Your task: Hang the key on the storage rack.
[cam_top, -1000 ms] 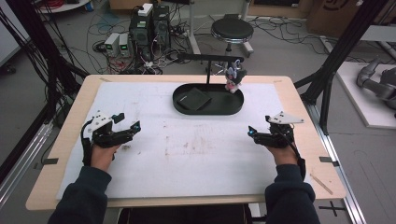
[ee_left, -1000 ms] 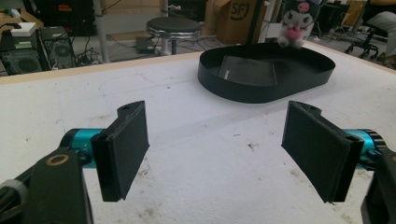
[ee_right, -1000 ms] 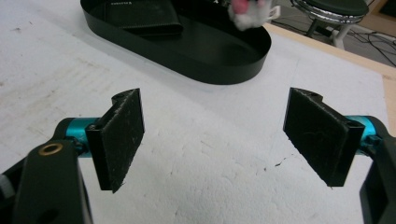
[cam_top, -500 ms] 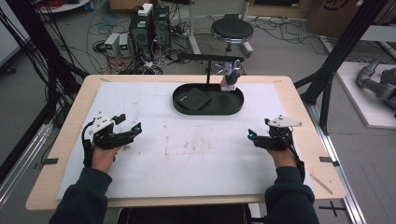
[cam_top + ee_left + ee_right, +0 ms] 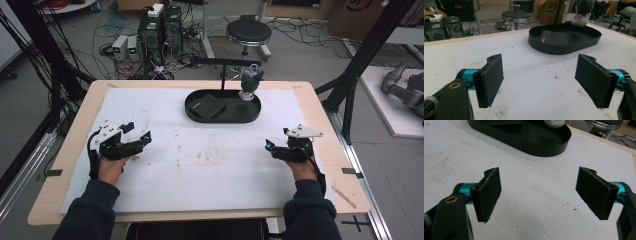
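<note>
While both tongs, left and right, rest spread apart and empty on the tabletop, any reach toward the far black tray should probably clear its rim.

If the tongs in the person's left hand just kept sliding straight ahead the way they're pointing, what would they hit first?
Probably the black oval tray. The left tongs stand open over bare white table cover, and the tray's wall lies ahead, slightly right of centre. Depth is hard to judge, so they might just skim its left end.
</note>
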The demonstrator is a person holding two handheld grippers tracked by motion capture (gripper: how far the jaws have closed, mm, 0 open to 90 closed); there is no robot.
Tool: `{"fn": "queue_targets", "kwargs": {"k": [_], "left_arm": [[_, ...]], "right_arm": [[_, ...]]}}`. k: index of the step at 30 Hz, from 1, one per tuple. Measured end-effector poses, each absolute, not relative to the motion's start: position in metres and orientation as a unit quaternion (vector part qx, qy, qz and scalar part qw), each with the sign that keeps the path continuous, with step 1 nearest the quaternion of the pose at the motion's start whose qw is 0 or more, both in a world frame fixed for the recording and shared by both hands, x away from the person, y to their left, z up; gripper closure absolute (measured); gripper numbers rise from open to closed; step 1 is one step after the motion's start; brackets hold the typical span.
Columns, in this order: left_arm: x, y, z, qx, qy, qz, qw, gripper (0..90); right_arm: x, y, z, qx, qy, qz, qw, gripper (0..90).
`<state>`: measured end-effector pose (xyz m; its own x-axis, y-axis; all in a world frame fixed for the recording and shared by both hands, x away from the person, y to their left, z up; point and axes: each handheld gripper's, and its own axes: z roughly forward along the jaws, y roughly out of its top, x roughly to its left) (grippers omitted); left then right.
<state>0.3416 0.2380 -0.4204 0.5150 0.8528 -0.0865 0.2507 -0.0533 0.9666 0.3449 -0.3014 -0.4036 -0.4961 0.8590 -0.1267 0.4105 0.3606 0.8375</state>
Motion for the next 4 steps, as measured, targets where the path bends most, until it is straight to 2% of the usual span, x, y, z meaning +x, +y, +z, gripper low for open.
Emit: {"fn": "queue_targets", "kwargs": {"k": [4], "left_arm": [[0.3414, 0.2370, -0.4205, 0.674, 0.410, 0.273, 0.551, 22.5]], "right_arm": [[0.3458, -0.3032, -0.4041, 0.413, 0.772, 0.388, 0.288, 20.8]]}}
